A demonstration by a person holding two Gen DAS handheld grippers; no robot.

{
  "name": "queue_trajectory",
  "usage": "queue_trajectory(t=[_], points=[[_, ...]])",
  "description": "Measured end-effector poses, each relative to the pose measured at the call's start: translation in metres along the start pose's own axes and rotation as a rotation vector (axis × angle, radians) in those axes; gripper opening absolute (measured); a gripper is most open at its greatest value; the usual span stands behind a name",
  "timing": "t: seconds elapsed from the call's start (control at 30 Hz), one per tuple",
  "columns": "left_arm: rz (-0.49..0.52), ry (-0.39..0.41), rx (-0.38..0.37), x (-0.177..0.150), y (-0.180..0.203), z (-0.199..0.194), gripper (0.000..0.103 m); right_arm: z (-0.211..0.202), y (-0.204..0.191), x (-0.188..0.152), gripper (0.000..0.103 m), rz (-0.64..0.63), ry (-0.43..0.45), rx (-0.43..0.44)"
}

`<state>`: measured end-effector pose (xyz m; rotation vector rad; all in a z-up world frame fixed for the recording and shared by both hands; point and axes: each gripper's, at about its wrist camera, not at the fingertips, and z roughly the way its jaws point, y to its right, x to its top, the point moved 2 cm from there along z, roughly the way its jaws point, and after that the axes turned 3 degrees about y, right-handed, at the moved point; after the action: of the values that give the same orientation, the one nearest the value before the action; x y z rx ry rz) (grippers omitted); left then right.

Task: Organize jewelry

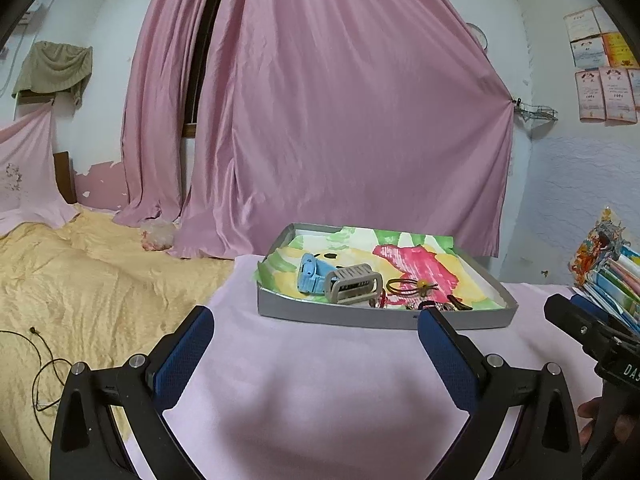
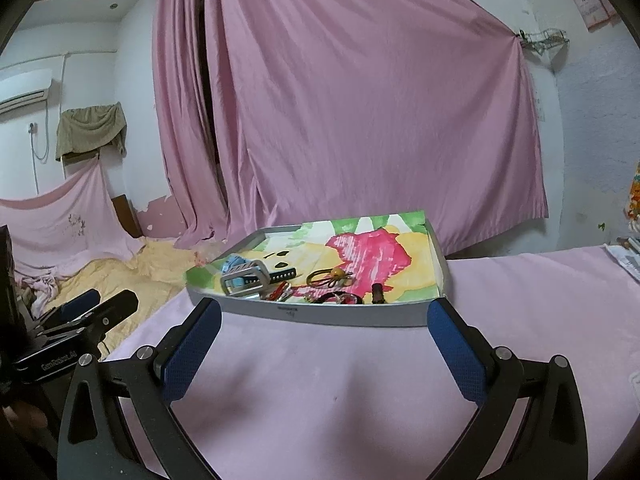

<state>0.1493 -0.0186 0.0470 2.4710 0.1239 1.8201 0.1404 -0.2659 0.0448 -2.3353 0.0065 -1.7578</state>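
On the pink-clothed surface (image 1: 320, 380) seen from the left wrist, a shallow grey cardboard tray (image 1: 360, 316) lined with a painted sheet of green, yellow and pink stands just ahead of the left gripper (image 1: 316, 320), whose blue-padded jaws are spread wide and hold nothing. Inside the tray, near its front edge, lie a pale blue plastic watch strap (image 1: 309, 278), a grey ribbed rectangular clip (image 1: 354, 283) touching it, a brown hair tie with a yellow bead (image 1: 412, 286), and a huddle of small dark and red pieces too small to name. At the far right the right gripper (image 1: 576, 320) shows only in part.

From the right wrist, the same tray (image 2: 328, 316) sits just beyond the right gripper (image 2: 324, 316), its jaws likewise wide apart and empty. The grey clip (image 2: 244, 280) lies over the blue strap (image 2: 234, 262); the bead tie (image 2: 330, 276) and a dark stubby item (image 2: 377, 294) lie to their right.

Sorting looks barely begun: everything is bunched along the front of the tray, with the rest of the lining bare, and nothing is lifted yet.
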Motion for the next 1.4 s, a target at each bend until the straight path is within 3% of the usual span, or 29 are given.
queue_trajectory(t=[1.07, 1.4], points=[[0.022, 0.059, 0.061, -0.059, -0.023, -0.127, 0.102, -0.129, -0.018, -0.059, 0.101, -0.026, 0.077, -0.005], [0.031, 0.07, 0.078, -0.072, -0.027, -0.145, 0.102, -0.154, -0.025, -0.075, 0.101, -0.051, 0.087, 0.017]])
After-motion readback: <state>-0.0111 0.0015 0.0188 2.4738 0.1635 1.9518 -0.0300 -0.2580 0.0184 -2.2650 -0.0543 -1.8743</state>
